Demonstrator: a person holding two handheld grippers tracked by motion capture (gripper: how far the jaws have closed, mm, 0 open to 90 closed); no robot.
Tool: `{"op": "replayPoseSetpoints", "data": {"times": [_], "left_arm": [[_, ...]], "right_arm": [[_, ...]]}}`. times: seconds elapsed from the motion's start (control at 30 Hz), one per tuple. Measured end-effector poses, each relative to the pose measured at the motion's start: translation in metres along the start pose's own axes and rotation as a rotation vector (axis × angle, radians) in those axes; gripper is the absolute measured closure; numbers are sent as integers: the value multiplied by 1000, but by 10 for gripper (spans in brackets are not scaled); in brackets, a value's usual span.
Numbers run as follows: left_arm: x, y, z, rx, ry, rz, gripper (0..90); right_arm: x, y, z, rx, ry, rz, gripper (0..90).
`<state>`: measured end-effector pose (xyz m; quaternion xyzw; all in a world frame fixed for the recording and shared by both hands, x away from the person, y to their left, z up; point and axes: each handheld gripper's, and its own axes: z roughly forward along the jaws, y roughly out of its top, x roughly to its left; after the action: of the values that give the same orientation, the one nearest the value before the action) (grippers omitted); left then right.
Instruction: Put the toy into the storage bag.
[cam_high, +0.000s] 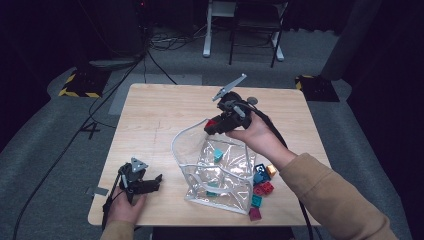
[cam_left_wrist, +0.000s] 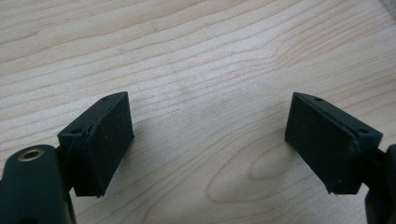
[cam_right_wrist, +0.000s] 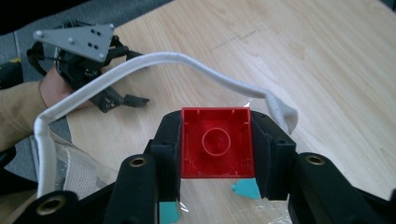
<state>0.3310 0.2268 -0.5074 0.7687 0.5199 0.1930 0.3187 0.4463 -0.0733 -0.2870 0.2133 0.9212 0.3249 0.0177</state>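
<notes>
My right gripper (cam_right_wrist: 216, 186) clamps a red block (cam_right_wrist: 217, 142) above the clear bag's white rim (cam_right_wrist: 140, 70), mid-table; my left gripper (cam_left_wrist: 208, 140), jaws wide and empty, rests near-left. I should centre over the mouth, then release low.

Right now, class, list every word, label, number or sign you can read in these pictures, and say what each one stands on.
None: no readable text anywhere.
Red brick held in the right gripper: a moulded ring, no lettering.
Clear pouch with white trim: no print visible.
Loose bricks beside the pouch: too small to tell.
Grey plate on the left gripper: holes, no marks.
Yellow-black striped blocks on the floor: a warning pattern, no words.
</notes>
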Motion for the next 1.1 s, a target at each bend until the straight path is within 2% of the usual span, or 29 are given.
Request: {"op": "replayPoseSetpoints", "data": {"times": [0.3,0.6,0.73,0.97,1.1], "left_arm": [[0,0,0,0,-1,0,156],[0,0,0,0,-1,0,156],[0,0,0,0,-1,-1,156],[0,0,0,0,-1,0,156],[0,0,0,0,-1,0,156]], "right_arm": [[1,-4,25,118,-14,-8,584],[6,-8,50,261,-29,-26,584],[8,-10,59,334,-26,-48,584],[10,-14,66,392,-30,-69,584],[11,-16,67,403,-33,-82,584]]}}
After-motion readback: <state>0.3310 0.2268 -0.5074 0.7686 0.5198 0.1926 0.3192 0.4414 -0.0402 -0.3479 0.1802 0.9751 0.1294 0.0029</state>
